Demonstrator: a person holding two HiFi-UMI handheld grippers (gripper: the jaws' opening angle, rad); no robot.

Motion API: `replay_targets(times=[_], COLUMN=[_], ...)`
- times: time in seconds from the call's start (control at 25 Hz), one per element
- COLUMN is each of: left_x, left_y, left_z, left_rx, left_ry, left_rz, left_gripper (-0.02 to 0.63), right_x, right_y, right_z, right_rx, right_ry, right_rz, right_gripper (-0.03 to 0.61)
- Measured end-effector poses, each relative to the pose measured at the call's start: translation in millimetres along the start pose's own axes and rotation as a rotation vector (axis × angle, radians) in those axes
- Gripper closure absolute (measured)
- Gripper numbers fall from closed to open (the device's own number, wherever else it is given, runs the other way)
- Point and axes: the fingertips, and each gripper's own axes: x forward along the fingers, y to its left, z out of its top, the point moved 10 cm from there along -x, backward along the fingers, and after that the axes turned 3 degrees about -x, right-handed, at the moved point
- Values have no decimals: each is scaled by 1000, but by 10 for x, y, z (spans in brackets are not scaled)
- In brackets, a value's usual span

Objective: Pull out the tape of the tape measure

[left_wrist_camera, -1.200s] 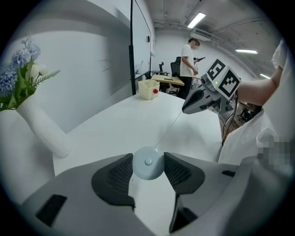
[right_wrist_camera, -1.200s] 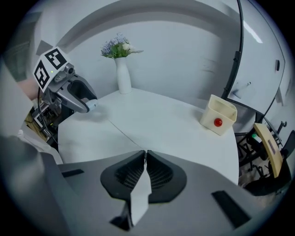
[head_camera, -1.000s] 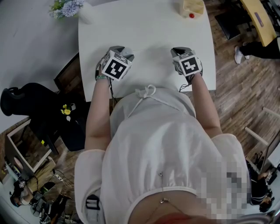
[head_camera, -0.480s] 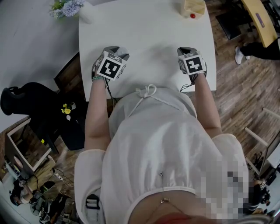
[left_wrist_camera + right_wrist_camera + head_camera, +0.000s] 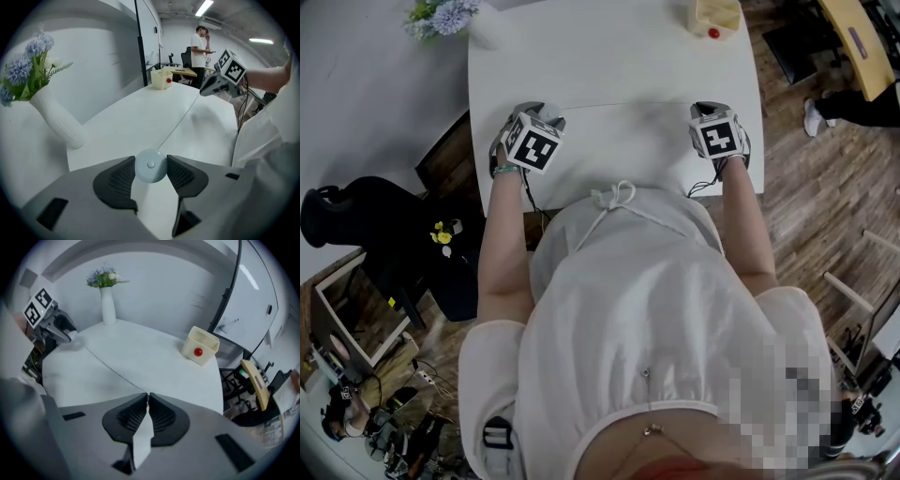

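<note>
Left gripper (image 5: 150, 162) jaws, partly apart, clamp the round tape measure (image 5: 150, 166). Right gripper (image 5: 148, 396) jaws, near closed, apparently pinch the tape (image 5: 112, 369); its tip is hidden between them. The thin tape spans the worktop (image 5: 619, 56) from jaws to jaws.

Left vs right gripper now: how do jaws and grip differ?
Jaws: left gripper apart, clamping the round pale-blue tape measure case; right gripper nearly together, pinching the end of the thin tape. Left gripper near the left edge of the white table, right gripper near its right edge. Shared: that taut tape joins them.
</note>
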Motion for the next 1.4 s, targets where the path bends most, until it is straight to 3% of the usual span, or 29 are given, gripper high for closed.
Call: replay_targets(times=[0.12,0.28,0.8,0.96,1.4], left_x=[-18,40,382,481,688], left_y=[65,53,97,112,209], left_z=[-54,-79,-245,-197,-172], left_rx=[-76,-55,-126,-115,-109], left_ry=[-27,0,9,15,35], left_rz=[-31,-22,-88,-100,-120], left_gripper=[385,385,385,385,385], right_x=[47,93,356,437,593], right_y=[-36,20,156,200,294], right_z=[-101,-101,-119,-72,158], right_rx=[90,51,88,73,15], right_ry=[7,32,63,71,55], right_rz=[51,37,112,123,103], right_gripper=[557,557,552,552,551])
